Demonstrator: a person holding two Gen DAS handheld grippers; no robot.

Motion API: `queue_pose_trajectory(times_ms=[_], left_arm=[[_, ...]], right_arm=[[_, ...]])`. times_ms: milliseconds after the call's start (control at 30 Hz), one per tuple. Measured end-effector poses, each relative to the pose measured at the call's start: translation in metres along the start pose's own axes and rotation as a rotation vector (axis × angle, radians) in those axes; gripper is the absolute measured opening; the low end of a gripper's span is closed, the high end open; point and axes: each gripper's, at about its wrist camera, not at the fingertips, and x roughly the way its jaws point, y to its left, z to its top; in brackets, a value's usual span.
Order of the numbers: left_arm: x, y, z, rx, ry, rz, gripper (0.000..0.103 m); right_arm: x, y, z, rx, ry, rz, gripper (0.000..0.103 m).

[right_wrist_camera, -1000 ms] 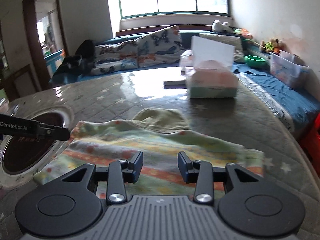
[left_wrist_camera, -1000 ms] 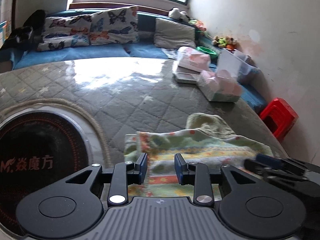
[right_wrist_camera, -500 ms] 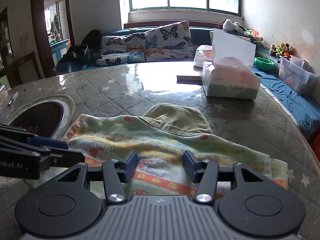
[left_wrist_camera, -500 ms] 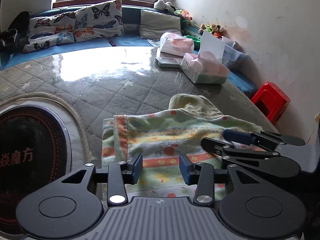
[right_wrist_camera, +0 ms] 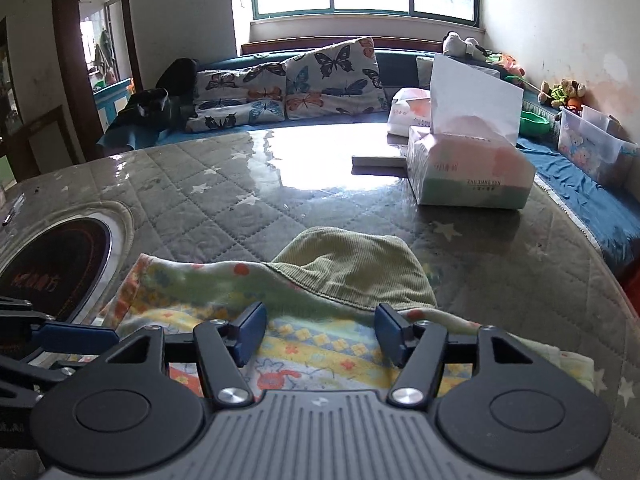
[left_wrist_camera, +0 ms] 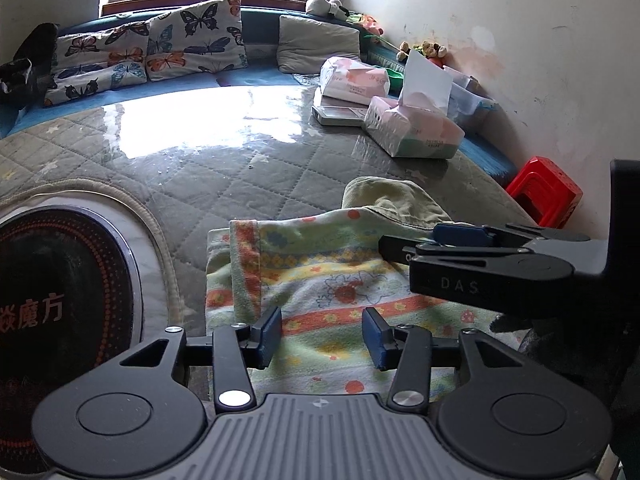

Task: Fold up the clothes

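A child's garment with coloured floral stripes lies partly folded on the quilted table cover, with an olive corduroy part sticking out at its far edge. It also shows in the right wrist view, olive part beyond. My left gripper is open and empty over the near left part of the garment. My right gripper is open and empty over the garment's middle, and reaches in from the right in the left wrist view.
A round black induction hob is set in the table at the left. Tissue packs and a flat box stand at the far right. A red stool is beside the table. A cushioned bench runs behind.
Both grippers have moved forward over the garment and stayed open. The right gripper has come further left, closer to the left one. The garment's left edge now lies folded over.
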Motion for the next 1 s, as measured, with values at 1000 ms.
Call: queue_pose_trajectory(times_ms=[1000], left_arm=[[-0.032,-0.007,-0.043,0.109,-0.057,0.084,0.057]], right_arm=[[-0.104,0.024,-0.08,-0.023,-0.057,-0.067,0.071]])
